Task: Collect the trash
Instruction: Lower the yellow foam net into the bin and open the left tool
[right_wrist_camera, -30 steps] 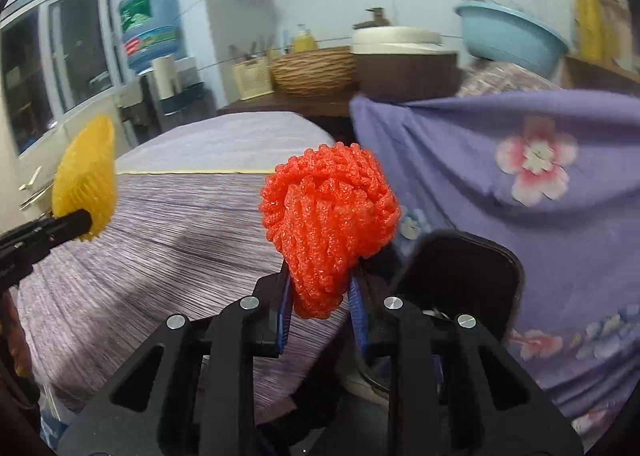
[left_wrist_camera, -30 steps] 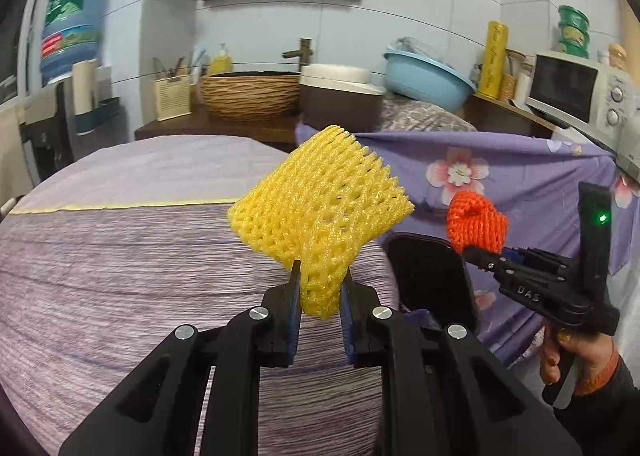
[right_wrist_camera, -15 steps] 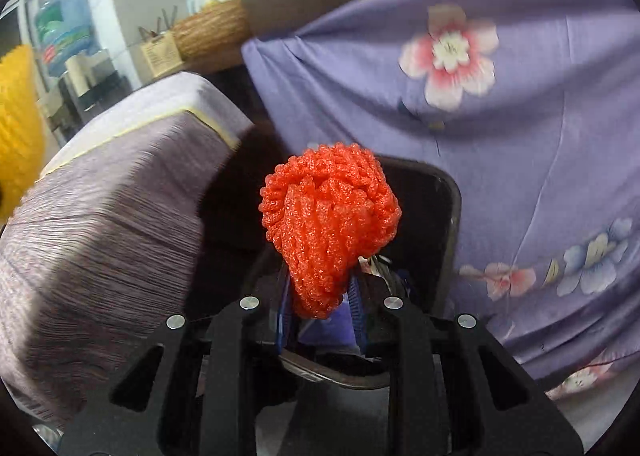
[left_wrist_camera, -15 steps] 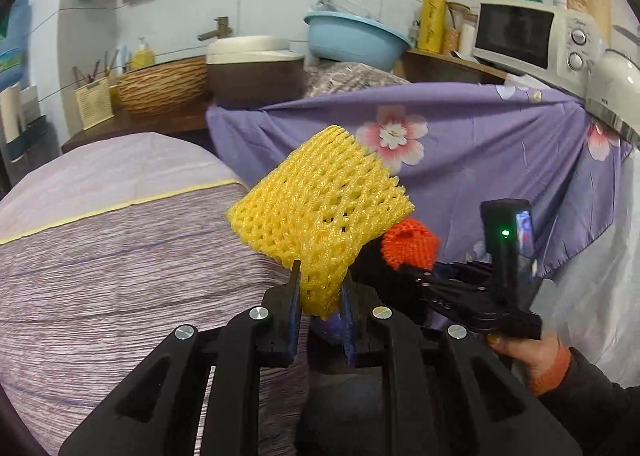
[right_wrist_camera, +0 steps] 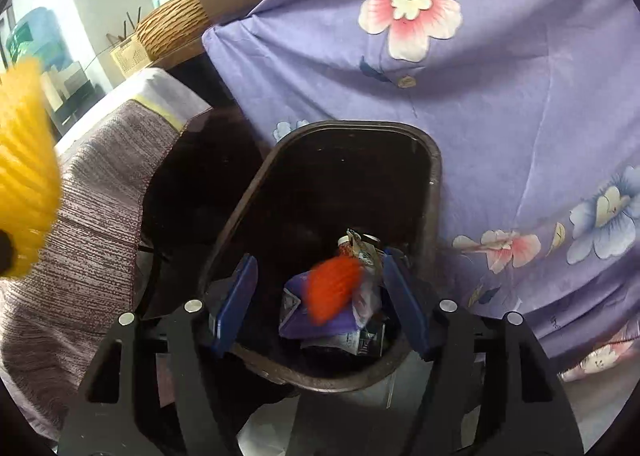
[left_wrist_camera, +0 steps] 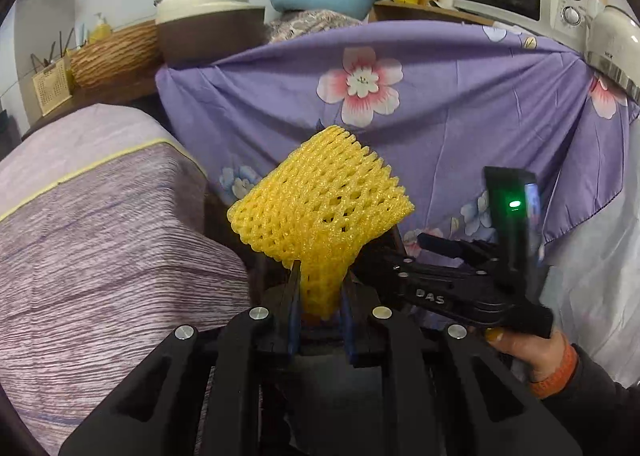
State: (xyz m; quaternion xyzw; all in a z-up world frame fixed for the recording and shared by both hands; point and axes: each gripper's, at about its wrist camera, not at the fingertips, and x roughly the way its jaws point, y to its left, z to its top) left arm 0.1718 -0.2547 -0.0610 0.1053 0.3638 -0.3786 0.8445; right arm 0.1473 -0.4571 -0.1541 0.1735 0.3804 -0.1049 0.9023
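Over the dark plastic trash bin (right_wrist_camera: 434,175), the right gripper (right_wrist_camera: 320,308) has just been opening wide, empty; the red foam net (right_wrist_camera: 334,288) is dropping inside. The left gripper (left_wrist_camera: 318,312) is squeezing the yellow foam net (left_wrist_camera: 320,211), waiting its turn.

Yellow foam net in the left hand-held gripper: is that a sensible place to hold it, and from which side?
Likely yes. The left hand-held gripper pinches the yellow foam net at its narrow, bunched lower end, coming from below, so the wide mesh body fans out above the pads. The soft mesh collapses there into a thin wad that shut jaws can clamp; the flared upper part looks too broad.
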